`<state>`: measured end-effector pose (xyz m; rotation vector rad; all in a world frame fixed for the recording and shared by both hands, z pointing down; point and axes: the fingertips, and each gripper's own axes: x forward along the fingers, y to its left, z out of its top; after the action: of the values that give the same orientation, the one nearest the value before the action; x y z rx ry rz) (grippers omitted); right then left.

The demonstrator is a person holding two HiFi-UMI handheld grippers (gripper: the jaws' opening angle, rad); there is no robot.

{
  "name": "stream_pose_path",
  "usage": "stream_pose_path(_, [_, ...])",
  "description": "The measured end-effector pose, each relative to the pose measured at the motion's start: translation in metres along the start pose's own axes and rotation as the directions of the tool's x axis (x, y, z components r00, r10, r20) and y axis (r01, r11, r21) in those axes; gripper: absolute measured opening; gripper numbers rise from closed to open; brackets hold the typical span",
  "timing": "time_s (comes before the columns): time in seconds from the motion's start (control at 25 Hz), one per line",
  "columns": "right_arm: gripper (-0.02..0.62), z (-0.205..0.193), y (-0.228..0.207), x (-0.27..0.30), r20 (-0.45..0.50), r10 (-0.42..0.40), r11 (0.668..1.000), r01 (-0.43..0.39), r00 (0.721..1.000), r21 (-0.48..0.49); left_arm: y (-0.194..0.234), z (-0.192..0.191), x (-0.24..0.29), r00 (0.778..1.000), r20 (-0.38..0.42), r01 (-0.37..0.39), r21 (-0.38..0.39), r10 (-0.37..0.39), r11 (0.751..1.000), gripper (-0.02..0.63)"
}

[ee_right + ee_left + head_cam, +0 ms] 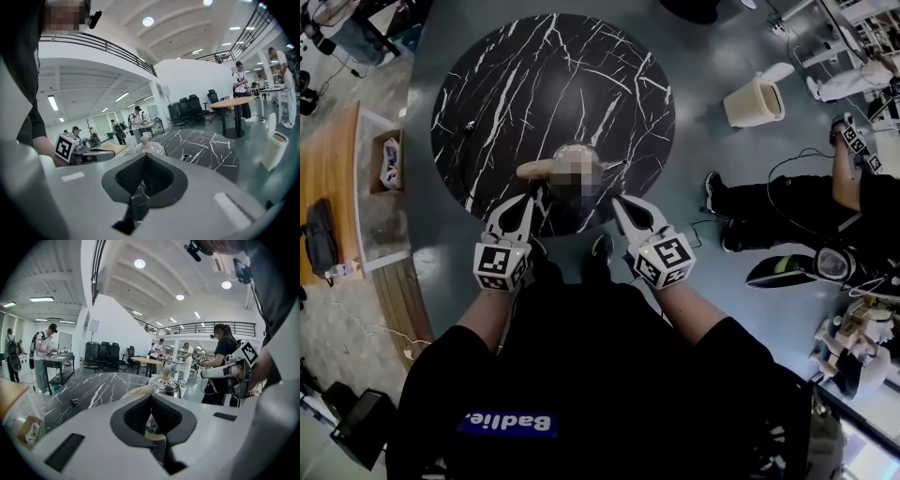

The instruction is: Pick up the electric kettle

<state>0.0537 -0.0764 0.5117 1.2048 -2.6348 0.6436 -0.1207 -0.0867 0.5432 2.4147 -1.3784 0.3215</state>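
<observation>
Facing the kettle with both claws shut

My left claw [529, 201] and right claw [620, 202] sit just below the middle of the head view. Each has its jaws pressed together on nothing. Between their tips and a little above them stands the kettle [574, 150], near the lower edge of the round black marble table [487, 84]. It has a shiny steel body, a domed lid with a pale knob, and a cream handle sticking out to the left. Both gripper views show it just beyond my closed jaws.
</observation>
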Motion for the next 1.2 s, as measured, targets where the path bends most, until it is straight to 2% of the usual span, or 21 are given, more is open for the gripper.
stream_pose_path(0.64, [0.003, -0.019, -0.016, 0.011, -0.013, -0.043, 0.998, 0.044, 0.999, 0.051, 0.016, -0.029, 0.011, 0.999, -0.045, -0.024, -0.01, 0.024, 1.0, 0.006])
stream_pose_path(1.2, [0.014, -0.029, -0.031, 0.012, -0.027, -0.08, 0.992, 0.082, 0.996, 0.093, 0.024, -0.039, 0.017, 0.997, -0.062, -0.044, -0.01, 0.043, 0.999, 0.008])
